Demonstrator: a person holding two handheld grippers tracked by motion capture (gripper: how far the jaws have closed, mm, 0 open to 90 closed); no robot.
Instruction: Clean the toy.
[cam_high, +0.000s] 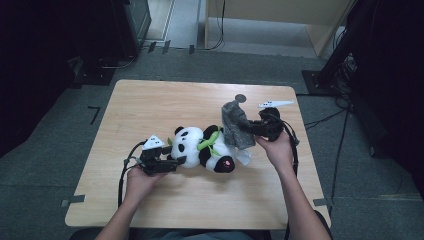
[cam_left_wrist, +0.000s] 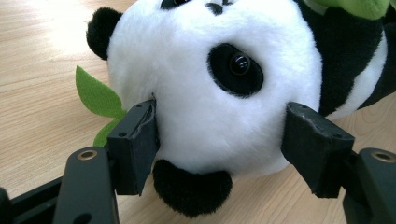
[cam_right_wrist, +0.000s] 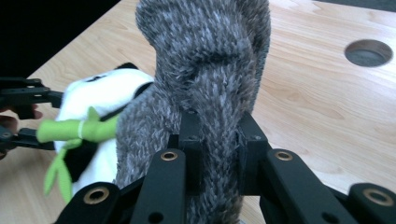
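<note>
My left hand-held gripper (cam_left_wrist: 219, 140) clamps the plush panda's (cam_left_wrist: 215, 93) round fuzzy head; my right hand-held gripper (cam_right_wrist: 218, 140) pinches the grey knitted sock (cam_right_wrist: 210, 60) at frame center.

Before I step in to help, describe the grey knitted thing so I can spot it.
On the wooden table, right of the plush panda, the right gripper pinches a grey knitted garment. It alone is speckled grey wool; the panda is black and white.

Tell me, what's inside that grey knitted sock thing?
The grey sock covers the lower end of the panda, so its legs are hidden. The right tool pinches the sock's fabric.
</note>
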